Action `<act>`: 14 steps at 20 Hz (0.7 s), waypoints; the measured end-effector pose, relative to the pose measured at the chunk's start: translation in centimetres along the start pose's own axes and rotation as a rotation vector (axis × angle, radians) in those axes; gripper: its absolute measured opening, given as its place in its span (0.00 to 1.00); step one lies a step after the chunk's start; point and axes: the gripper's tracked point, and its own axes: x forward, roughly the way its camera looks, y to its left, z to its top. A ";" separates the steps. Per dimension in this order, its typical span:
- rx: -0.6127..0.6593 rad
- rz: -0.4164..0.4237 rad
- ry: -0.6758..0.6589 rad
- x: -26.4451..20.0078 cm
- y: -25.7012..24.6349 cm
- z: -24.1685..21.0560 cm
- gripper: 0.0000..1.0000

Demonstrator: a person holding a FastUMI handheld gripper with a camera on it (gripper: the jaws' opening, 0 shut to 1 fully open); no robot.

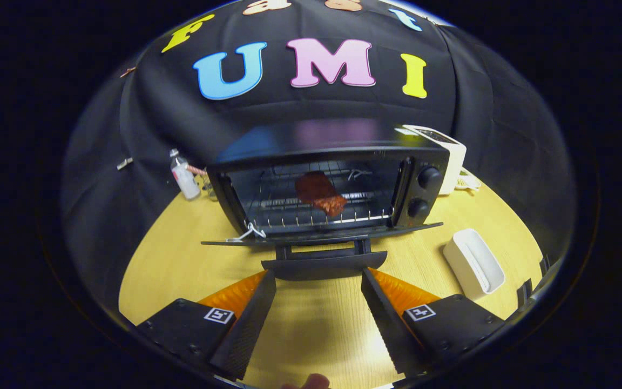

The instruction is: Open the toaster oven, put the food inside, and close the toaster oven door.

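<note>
The gripper [319, 281] is released, its spread fingers just near of the dropped door's handle [324, 263] of the black metal toaster oven [338, 148]. The reddish-brown food piece [319, 193] lies on the wire rack [289, 208] inside.

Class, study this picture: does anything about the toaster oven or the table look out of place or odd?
Nothing looks damaged or spilled. The toaster oven door hangs open with the food on its rack. The open tongs flank the door handle.

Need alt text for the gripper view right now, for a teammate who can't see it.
A black toaster oven sits on the yellow wooden table, door folded down, with reddish-brown food on its wire rack. The open gripper points at the door's handle, its fingertips flanking it.
</note>
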 end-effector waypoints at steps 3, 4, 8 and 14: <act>0.021 0.000 -0.047 1.3 0.9 3.4 0.99; 0.024 0.002 -0.051 1.9 1.2 4.1 0.99; 0.041 0.009 -0.064 3.7 2.2 6.1 0.99; 0.062 -0.007 -0.101 2.1 1.1 6.9 0.99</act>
